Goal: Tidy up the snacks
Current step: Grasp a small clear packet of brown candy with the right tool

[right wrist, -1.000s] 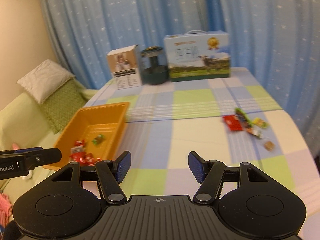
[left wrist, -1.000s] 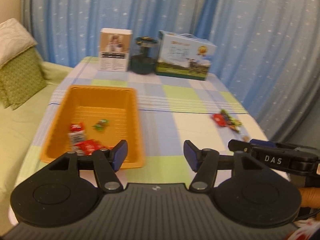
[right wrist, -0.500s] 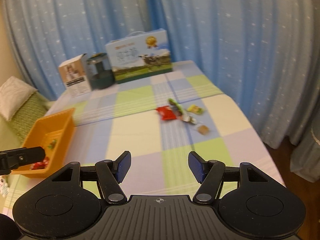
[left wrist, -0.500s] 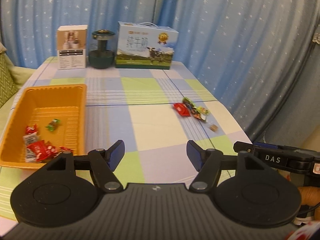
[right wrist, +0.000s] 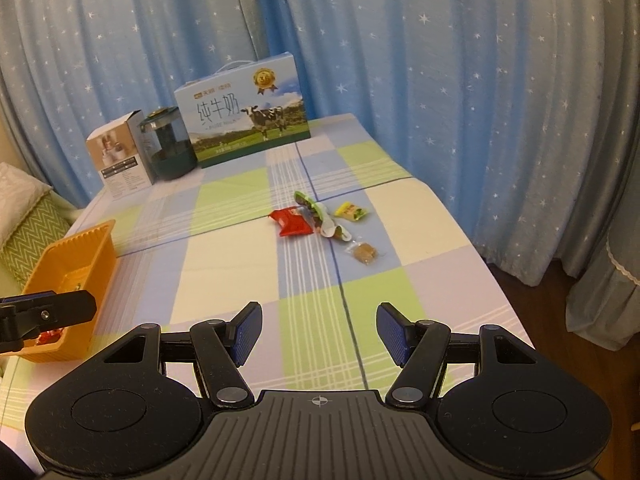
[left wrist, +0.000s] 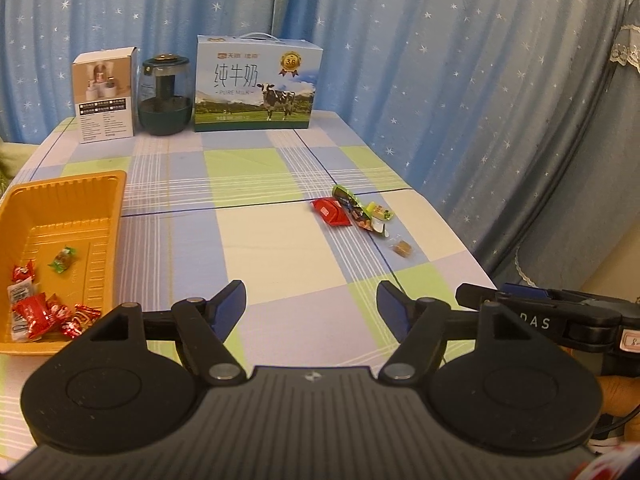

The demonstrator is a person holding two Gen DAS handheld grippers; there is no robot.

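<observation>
An orange tray (left wrist: 100, 178) (right wrist: 96, 240) sits on the left of the checked tablecloth with several wrapped candies (left wrist: 44, 312) in it. A loose pile of snacks lies right of centre: a red packet (left wrist: 331, 211) (right wrist: 292, 222), a green wrapper (left wrist: 352, 204) (right wrist: 308, 204), a yellow sweet (right wrist: 351, 211) and a brown cube (left wrist: 402, 248) (right wrist: 363, 253). My left gripper (left wrist: 312, 306) hovers over the near table, its jaws opening with nothing between them. My right gripper (right wrist: 319, 332) is open and empty, short of the pile.
At the table's far end stand a white box (left wrist: 105, 94) (right wrist: 120, 160), a dark glass jar (left wrist: 164, 96) (right wrist: 168, 148) and a milk carton (left wrist: 256, 84) (right wrist: 244, 116). Blue starred curtains hang behind and to the right. The table's right edge drops to the floor.
Both views have swung right, from the tray toward the snack pile, which now sits nearer the middle. The left jaws have spread wider. The right jaws keep the same gap.
</observation>
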